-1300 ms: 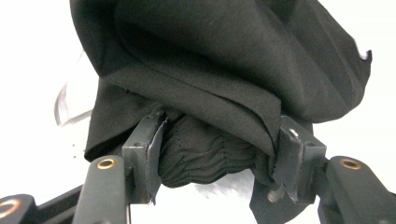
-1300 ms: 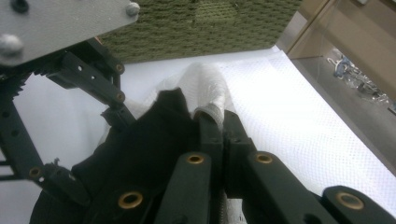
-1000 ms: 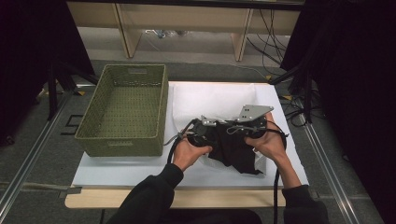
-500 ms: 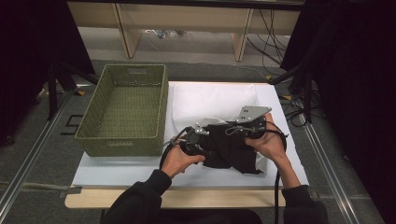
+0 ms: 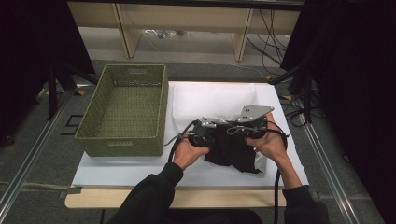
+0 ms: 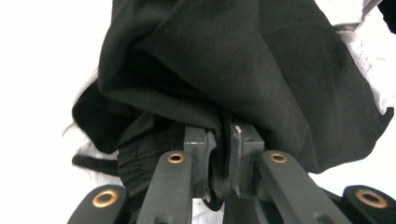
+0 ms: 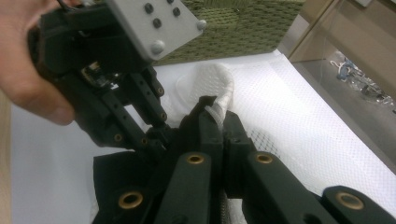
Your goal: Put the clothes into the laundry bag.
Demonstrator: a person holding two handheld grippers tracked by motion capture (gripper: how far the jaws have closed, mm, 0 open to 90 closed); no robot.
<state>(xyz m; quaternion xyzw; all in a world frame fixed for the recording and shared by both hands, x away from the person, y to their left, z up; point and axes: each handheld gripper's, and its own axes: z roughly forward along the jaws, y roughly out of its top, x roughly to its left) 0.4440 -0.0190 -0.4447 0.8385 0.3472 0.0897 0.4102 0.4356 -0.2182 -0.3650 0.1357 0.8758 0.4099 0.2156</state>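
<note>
A black garment (image 5: 233,151) lies crumpled on a white mesh bag (image 5: 210,100) at the middle of the table. My left gripper (image 5: 205,133) sits at the garment's left edge; its jaws have just been closing and now pinch a fold of the black cloth (image 6: 233,60) between the pads of the left gripper (image 6: 224,133). My right gripper (image 5: 243,128) is at the garment's top right. In the right gripper view the right gripper (image 7: 219,119) is shut on the white mesh bag's rim (image 7: 219,100), with black cloth below and the left gripper (image 7: 159,135) close beside it.
A green woven basket (image 5: 123,107) stands empty at the table's left, next to the white mat (image 5: 130,170). Cables hang off the right edge. The basket's wall (image 7: 233,18) rises behind the left gripper in the right gripper view.
The left hand shifted a little left, then came back right against the garment. The right hand has kept still.
</note>
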